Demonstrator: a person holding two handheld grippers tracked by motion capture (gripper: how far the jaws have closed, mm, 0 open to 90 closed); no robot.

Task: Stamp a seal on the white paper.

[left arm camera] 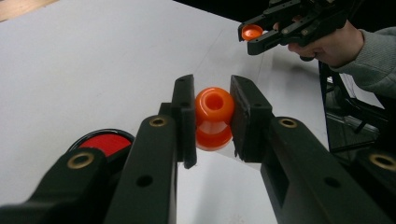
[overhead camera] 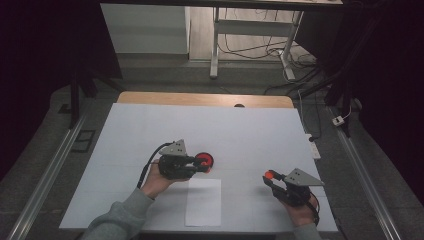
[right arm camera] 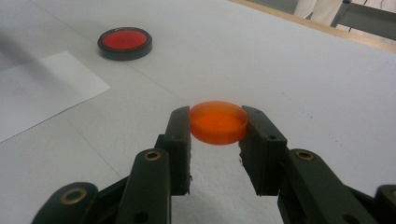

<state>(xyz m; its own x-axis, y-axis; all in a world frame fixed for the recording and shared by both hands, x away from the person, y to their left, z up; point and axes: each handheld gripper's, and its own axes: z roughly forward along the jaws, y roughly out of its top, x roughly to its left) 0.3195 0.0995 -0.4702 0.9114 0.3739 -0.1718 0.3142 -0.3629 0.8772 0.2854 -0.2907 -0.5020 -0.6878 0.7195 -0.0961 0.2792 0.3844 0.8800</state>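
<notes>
Each gripper clamps an orange part above the white table (overhead camera: 250, 130).

The left gripper (left arm camera: 213, 116) pinches an orange spool-shaped piece (left arm camera: 214, 117), a red black-rimmed disc (left arm camera: 103, 142) just beside its left jaw; the right gripper (right arm camera: 218, 123) squeezes an orange cap (right arm camera: 218, 122), white paper (right arm camera: 42, 91) off left.
</notes>
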